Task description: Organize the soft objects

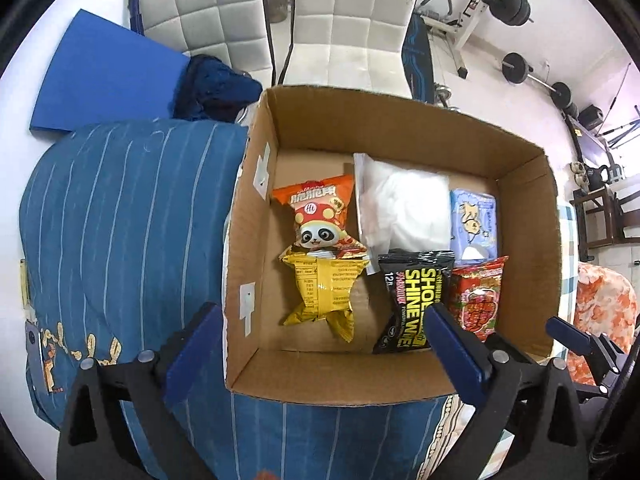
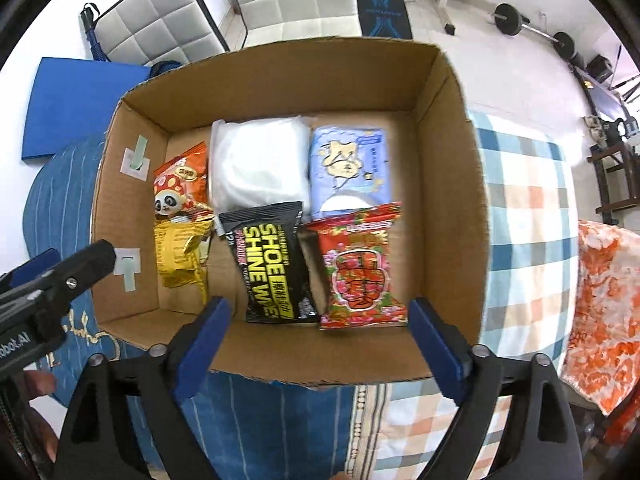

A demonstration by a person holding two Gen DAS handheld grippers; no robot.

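Note:
An open cardboard box [image 1: 520, 216] [image 2: 448, 184] sits on a bed. Inside lie an orange panda snack bag [image 1: 316, 216] [image 2: 180, 184], a yellow snack bag [image 1: 320, 292] [image 2: 180, 256], a white soft pack [image 1: 404, 208] [image 2: 260, 164], a pale blue tissue pack [image 1: 474, 220] [image 2: 348, 164], a black shoe-shine wipes pack [image 1: 412, 300] [image 2: 272, 264] and a red snack bag [image 1: 478, 296] [image 2: 360, 268]. My left gripper [image 1: 324, 348] is open and empty above the box's near left part. My right gripper [image 2: 320, 336] is open and empty above the box's near edge.
The box rests on a blue striped quilt [image 1: 120, 240] and a checked sheet [image 2: 524, 220]. An orange-white cloth [image 2: 604, 312] lies at the right. A blue mat [image 1: 104, 76], two white padded chairs [image 1: 352, 20] and gym weights [image 1: 516, 4] stand beyond the bed.

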